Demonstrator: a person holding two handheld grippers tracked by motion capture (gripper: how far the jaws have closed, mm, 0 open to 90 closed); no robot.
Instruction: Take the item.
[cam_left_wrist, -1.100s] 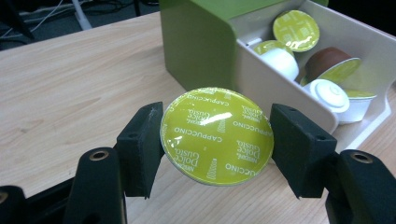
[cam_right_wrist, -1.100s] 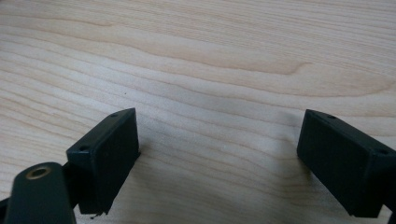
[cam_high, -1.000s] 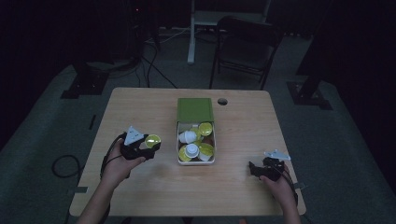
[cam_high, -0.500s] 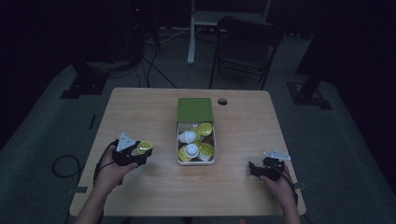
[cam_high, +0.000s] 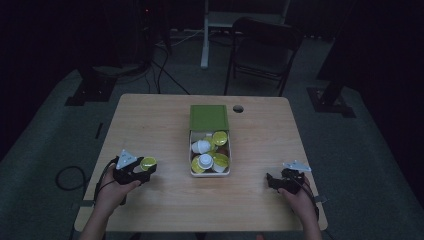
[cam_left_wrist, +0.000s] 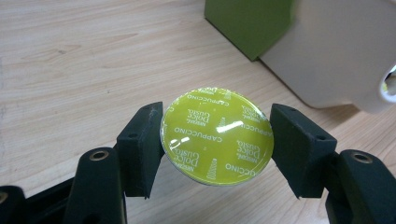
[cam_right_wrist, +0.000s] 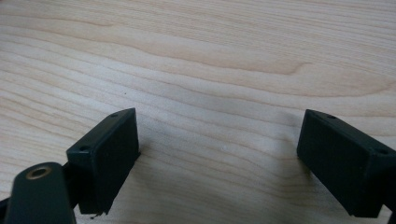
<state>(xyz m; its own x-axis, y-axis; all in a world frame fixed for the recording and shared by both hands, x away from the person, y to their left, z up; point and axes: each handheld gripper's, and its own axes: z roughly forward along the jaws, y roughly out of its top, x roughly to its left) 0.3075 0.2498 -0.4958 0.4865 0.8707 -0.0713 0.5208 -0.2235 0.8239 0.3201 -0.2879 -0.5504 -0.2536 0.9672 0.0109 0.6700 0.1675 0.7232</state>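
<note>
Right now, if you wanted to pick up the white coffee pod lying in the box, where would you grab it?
Grab the white pod by its round sides, coming straight down from above. It lies on top of the pile in the open box, whose walls block a sideways reach. Its body looks narrow enough to fit between the open right gripper fingers.

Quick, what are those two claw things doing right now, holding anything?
Left gripper: shut on a yellow-green coffee capsule, just left of the box.
Right gripper: open, nothing between its jaws, over the table.
</note>
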